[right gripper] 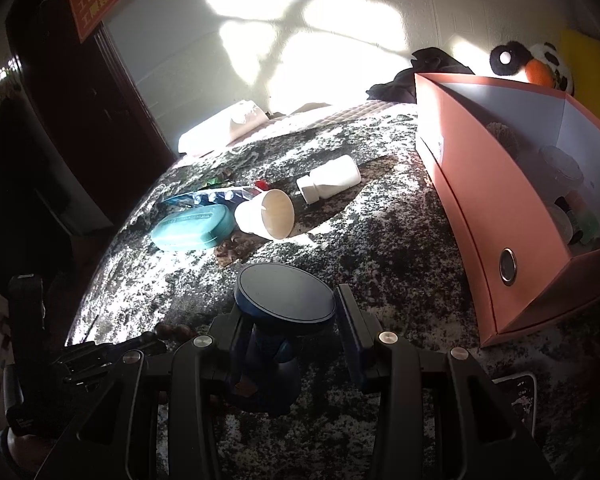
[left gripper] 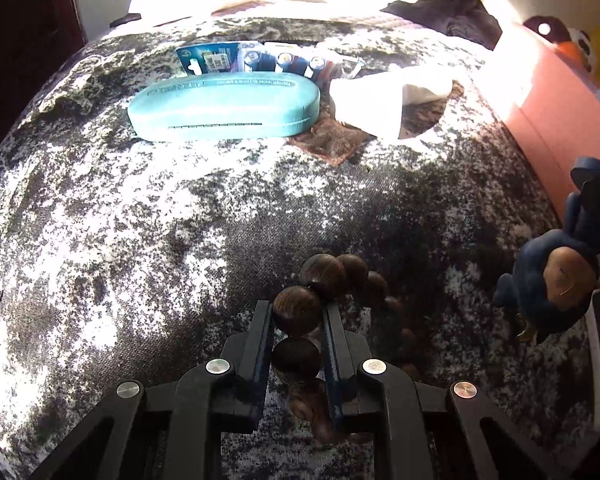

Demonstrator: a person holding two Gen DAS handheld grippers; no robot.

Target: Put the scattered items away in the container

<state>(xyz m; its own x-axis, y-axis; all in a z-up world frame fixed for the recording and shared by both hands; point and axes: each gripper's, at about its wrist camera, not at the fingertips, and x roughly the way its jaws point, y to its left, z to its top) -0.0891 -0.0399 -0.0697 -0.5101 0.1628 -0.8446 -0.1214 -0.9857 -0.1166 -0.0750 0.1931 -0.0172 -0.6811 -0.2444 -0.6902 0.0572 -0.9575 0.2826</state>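
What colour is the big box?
Pink outside, pale grey-blue inside; the box shows best in the right wrist view.

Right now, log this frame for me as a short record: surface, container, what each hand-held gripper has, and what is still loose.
surface: mottled grey-white bedspread
container: pink box, open, items already inside
left hand-held gripper: closed on a string of dark wooden beads
right hand-held gripper: fingers either side of a blue figurine; grip cannot be confirmed
loose items: teal glasses case, battery pack, white cup on its side, white bottle lying down
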